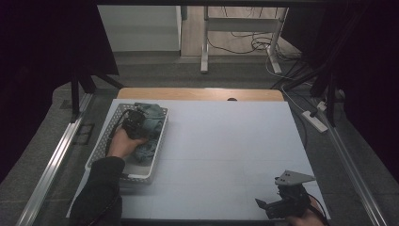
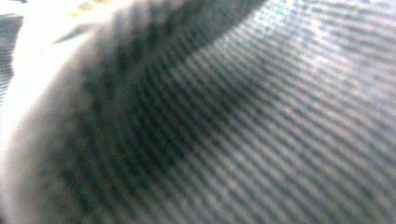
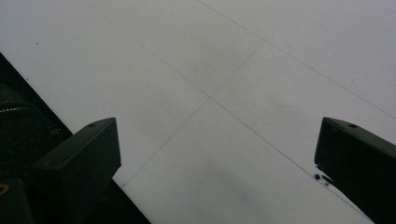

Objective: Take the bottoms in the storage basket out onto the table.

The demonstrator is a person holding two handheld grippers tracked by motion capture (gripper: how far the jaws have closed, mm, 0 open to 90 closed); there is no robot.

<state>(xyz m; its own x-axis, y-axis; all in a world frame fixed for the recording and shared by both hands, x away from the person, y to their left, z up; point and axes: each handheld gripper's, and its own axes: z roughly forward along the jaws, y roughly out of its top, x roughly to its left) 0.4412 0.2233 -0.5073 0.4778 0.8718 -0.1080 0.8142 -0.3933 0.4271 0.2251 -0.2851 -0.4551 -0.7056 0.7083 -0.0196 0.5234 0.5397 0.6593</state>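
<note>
From the high view I see a pale tabletop (image 1: 226,141) with a white slotted basket (image 1: 159,141) at its left side, holding a heap of grey-green cloth (image 1: 151,117). My left gripper (image 1: 133,123) is pushed down into that cloth inside the basket, with the hand and dark sleeve coming in behind it. The left gripper view is pressed right against the fabric (image 2: 233,130), a blurred twill weave, so I cannot tell whether the jaws are parted or clamped on it. No lettering, brand or label can be read anywhere; the basket and cloth look plain. My right gripper (image 1: 282,203) rests at the near right corner of the table, well apart from the basket, and in the right gripper view its jaws stand wide and released over bare tabletop (image 3: 224,70), nothing between them. That view also shows the table's near edge running just beside one jaw, with dark floor beyond. Between basket and right gripper the surface lies open, crossed only by faint seam lines. A wooden strip (image 1: 197,93) borders the far edge.
</note>
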